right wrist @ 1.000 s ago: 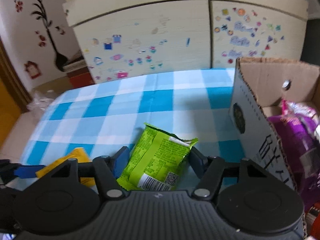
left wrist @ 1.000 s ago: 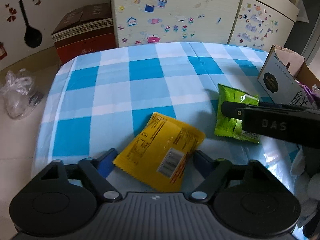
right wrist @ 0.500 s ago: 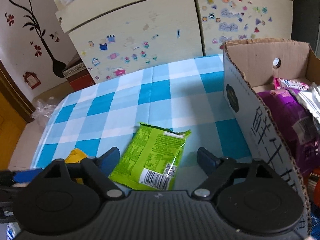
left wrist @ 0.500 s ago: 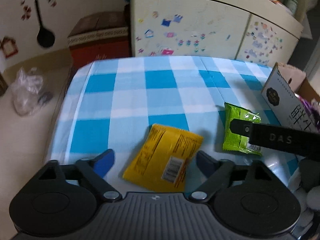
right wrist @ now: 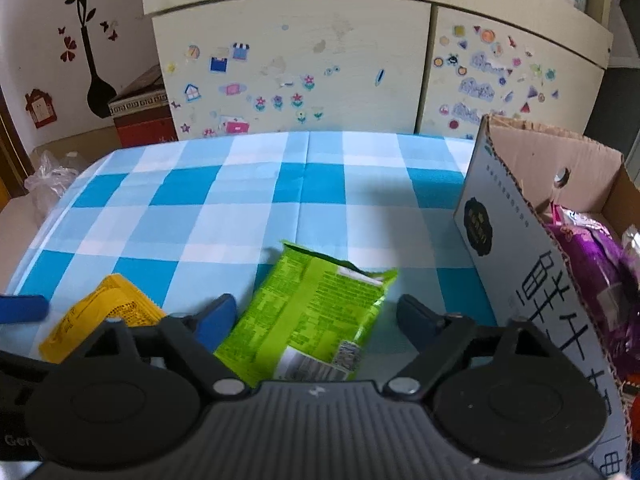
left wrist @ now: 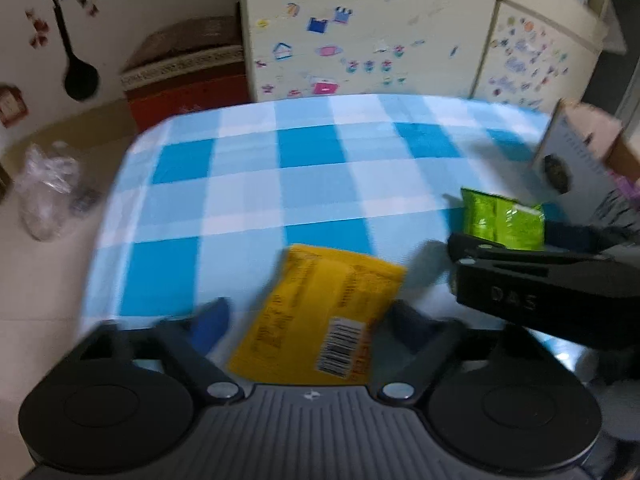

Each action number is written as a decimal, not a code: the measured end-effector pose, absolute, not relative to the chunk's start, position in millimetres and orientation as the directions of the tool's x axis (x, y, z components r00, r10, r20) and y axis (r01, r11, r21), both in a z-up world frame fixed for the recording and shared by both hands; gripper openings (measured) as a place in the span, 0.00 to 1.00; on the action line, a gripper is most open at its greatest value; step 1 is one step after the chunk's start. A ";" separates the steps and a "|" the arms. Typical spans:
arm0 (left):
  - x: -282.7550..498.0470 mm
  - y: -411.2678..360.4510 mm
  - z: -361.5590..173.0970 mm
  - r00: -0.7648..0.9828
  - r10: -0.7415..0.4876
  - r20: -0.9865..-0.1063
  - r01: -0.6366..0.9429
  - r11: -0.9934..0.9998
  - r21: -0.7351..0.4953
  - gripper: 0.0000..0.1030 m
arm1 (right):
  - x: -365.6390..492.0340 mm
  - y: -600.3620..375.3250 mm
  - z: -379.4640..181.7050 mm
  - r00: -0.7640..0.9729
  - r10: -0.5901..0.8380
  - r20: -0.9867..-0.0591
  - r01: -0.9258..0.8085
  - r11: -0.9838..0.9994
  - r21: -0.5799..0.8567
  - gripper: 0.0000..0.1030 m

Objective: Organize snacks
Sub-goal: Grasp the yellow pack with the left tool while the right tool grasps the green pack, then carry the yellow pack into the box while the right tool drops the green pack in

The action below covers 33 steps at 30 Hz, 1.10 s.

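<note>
Low in frame, each half-open claw has been narrowing around a flat, light, crinkly packet on the counter (right wrist: pixel 248 200): left claw (left wrist: pixel 310 320) yellow packet (left wrist: pixel 320 316), right claw (right wrist: pixel 316 316) green packet (right wrist: pixel 316 316). Neither is pinched yet; side edges look best.

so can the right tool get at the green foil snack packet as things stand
Probably yes. The green foil snack packet lies flat on the checked tablecloth between the right tool's fingers, which have just been closing, not yet pressing; nothing covers it.

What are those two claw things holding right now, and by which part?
Nothing yet. The left gripper straddles the yellow packet and the right gripper the green packet; both jaws have just been closing, pads not yet pressing.
</note>
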<state>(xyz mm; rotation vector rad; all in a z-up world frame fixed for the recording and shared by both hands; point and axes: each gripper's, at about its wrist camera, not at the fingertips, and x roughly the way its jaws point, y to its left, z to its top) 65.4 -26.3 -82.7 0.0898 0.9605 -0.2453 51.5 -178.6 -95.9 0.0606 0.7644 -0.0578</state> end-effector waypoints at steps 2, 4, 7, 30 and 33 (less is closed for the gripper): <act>61.3 -31.3 -80.1 0.554 -0.169 -0.815 0.274 0.962 -0.014 0.67 | 50.2 -184.1 -93.4 0.723 -0.010 -0.690 0.074 0.995 0.063 0.65; 59.0 -34.1 -79.1 0.555 -0.166 -0.815 0.268 0.963 -0.014 0.63 | 48.8 -190.5 -91.6 0.725 0.017 -0.688 0.076 0.992 0.104 0.59; 59.2 -28.5 -75.4 0.552 -0.150 -0.820 0.219 0.975 -0.032 0.62 | 45.0 -197.6 -88.3 0.720 0.055 -0.692 0.085 0.983 0.166 0.57; 3.6 -7.0 -45.1 0.598 -0.161 -0.785 0.119 0.987 -0.112 0.62 | -37.4 -195.5 -21.1 0.784 0.117 -0.610 0.005 0.981 0.194 0.57; -5.2 -5.6 -45.2 0.596 -0.158 -0.787 0.116 0.987 -0.110 0.62 | -47.0 -194.4 -17.1 0.787 0.119 -0.605 -0.002 0.982 0.190 0.57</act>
